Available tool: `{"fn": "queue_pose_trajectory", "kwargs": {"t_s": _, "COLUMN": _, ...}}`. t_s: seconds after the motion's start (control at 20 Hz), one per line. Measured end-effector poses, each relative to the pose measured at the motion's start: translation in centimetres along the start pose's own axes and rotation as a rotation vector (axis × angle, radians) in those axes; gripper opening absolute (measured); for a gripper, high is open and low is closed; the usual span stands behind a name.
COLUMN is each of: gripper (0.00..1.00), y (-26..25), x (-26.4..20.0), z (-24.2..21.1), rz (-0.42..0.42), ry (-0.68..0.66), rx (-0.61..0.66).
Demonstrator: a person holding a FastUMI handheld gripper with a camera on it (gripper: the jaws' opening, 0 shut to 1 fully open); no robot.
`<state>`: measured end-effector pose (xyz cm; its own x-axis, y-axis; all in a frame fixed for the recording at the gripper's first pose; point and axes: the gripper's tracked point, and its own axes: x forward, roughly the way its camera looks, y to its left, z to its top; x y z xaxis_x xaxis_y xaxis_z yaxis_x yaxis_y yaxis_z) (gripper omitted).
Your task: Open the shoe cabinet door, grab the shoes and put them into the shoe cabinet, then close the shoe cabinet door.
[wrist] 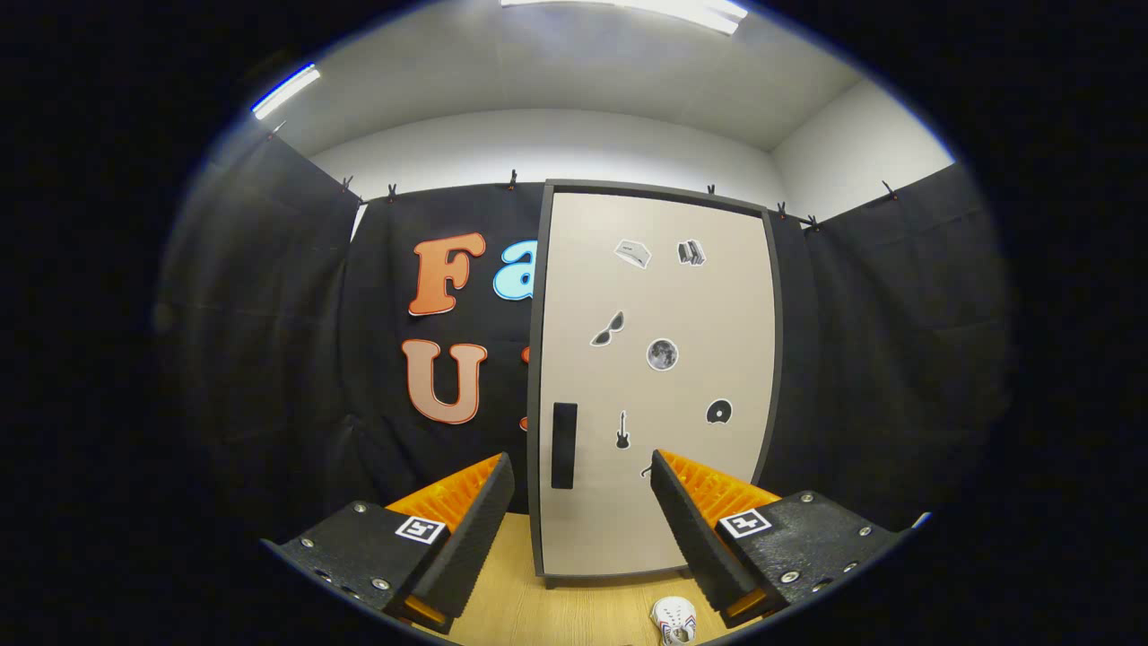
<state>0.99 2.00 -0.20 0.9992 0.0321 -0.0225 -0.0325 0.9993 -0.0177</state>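
The gripper (pixel 581 502) hangs with its two fingers spread wide apart and nothing between them; it has hold of nothing. Beyond the fingers stands the shoe cabinet (pixel 659 386), tall and upright on the wooden floor (pixel 556 610), its beige door (pixel 664 502) shut flat in a dark frame. A dark vertical handle (pixel 564 445) sits low on the door near its left edge, just past the tip of the left finger. Small stickers (pixel 662 354) are scattered over the door: sunglasses, a round moon-like disc, a guitar, a record, and two more near the top. On the floor in front of the cabinet, close by the inner side of the right finger, lies a small white shoe (pixel 674 621) with its perforated top showing; part of it is cut off from sight. Black cloth walls the booth on both sides of the cabinet.
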Motion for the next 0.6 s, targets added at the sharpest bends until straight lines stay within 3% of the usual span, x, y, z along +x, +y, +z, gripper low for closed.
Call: {"fn": "queue_pose_trajectory", "kwargs": {"t_s": 0.6, "gripper": 0.95, "y": 0.89, "x": 0.33, "z": 0.83, "rz": 0.012, "ry": -0.019, "rx": -0.022}}
